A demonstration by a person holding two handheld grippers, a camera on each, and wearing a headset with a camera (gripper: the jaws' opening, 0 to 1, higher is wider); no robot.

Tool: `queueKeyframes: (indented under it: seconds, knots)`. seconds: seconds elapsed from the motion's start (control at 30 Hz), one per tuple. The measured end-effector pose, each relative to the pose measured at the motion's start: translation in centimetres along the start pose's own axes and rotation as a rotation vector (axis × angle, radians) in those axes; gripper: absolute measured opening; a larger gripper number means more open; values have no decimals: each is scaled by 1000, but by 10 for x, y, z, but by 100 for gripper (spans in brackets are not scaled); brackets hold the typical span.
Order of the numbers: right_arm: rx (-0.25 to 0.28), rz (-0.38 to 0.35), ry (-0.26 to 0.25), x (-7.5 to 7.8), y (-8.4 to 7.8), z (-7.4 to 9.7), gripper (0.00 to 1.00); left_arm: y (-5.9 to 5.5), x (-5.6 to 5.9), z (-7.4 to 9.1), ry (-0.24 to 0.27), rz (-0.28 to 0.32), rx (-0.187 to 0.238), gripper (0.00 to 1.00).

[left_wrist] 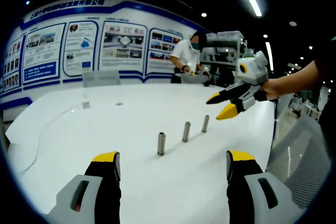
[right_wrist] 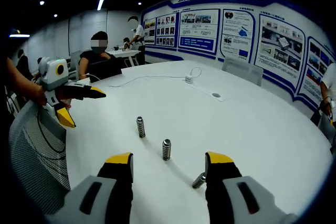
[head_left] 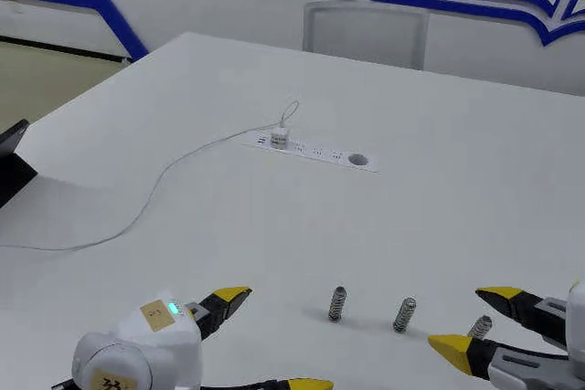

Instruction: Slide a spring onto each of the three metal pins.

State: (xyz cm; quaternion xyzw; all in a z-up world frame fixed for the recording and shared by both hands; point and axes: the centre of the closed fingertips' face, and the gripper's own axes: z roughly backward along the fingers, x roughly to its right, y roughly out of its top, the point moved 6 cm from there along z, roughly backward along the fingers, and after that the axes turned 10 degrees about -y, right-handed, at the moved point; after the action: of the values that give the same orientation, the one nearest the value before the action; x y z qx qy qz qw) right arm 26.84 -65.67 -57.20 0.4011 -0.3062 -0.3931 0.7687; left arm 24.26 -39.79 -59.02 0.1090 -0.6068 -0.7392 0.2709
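The first spring and second spring are seen standing on the table and are judged seated on their pins. The third spring leans between the wide-open, empty jaws of the right gripper. The left gripper is also wide open and empty, so only the third's seating is judged possibly left.

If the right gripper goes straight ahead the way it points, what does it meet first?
Probably the leaning spring, which sits between the open jaws of the right gripper; depth is uncertain.
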Motion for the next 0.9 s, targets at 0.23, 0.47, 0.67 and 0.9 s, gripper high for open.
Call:
queueKeyframes:
  seconds: [0.23,0.47,0.67,0.9]
  knots:
    - [38,-43,-62,8,-15,23,60,7,4,1,-24,24,49,91]
    - [89,-177,-115,5,-33,44,68,14,0,8,9,41,93,95]
    - [111,-237,-154,1,-45,54,78,16,-1,10,17,70,116,100]
    - [138,-302,-214,2,-56,64,83,17,-1,11,35,49,110,100]
